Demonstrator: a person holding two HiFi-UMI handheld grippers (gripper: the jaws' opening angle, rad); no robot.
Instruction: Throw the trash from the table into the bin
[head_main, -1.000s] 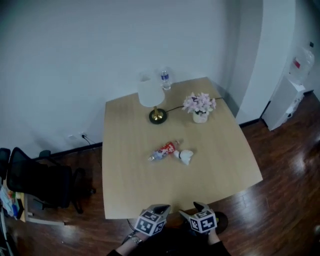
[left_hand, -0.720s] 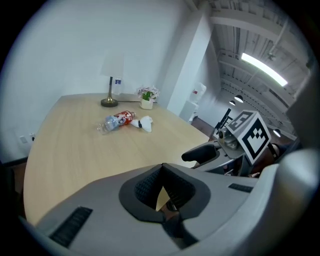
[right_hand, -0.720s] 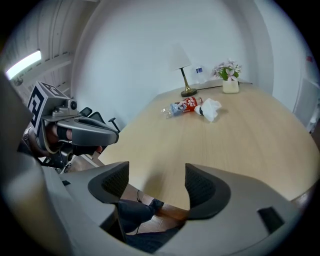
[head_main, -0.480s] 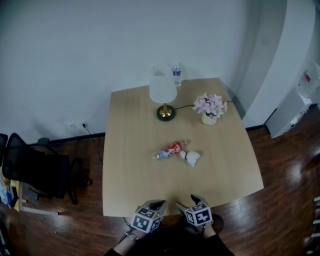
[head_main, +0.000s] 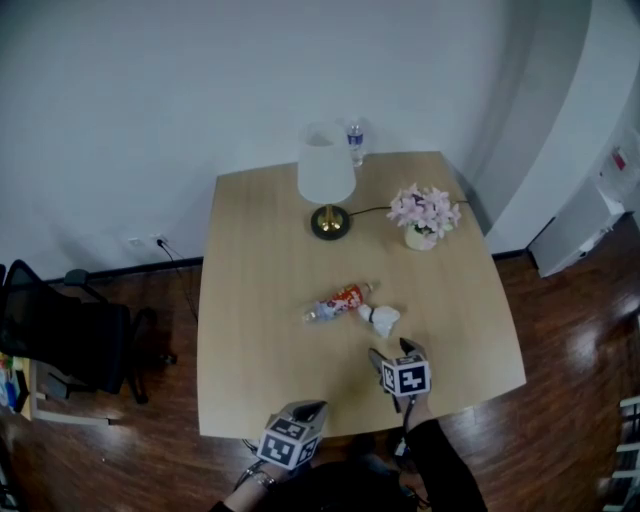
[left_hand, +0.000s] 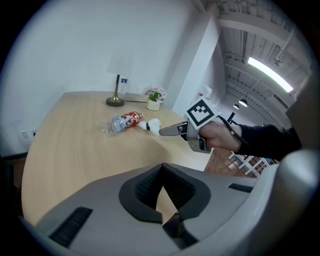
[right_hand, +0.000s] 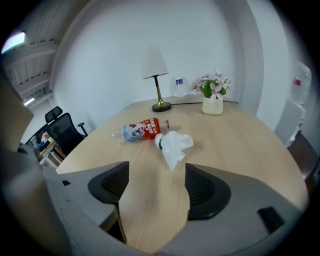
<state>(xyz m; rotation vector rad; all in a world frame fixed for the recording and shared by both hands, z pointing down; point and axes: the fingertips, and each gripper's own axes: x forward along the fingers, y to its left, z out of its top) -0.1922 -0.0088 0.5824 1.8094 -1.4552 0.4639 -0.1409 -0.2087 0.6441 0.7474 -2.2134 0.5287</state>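
Trash lies near the middle of the tabletop (head_main: 250, 350): a crushed bottle (head_main: 335, 301) with a red label, flat on its side, and a crumpled white tissue (head_main: 382, 318) just beside its right end. We hold our right claw (head_main: 392, 350) over the near part of the tabletop, angled down toward the tissue. Its jaws are spread wide with only bare wood between them, and the tissue sits just beyond their tips, untouched. Our left claw (head_main: 308, 408) hangs at the near edge, well apart from the trash, its jaws pressed together at the tips and pinching nothing. On the far side we see a lamp (head_main: 326, 178), a pot of pink flowers (head_main: 424, 214) to its right, and a water bottle (head_main: 355, 143) behind the lamp. An office chair (head_main: 60, 335) stands off to the left of the tabletop.
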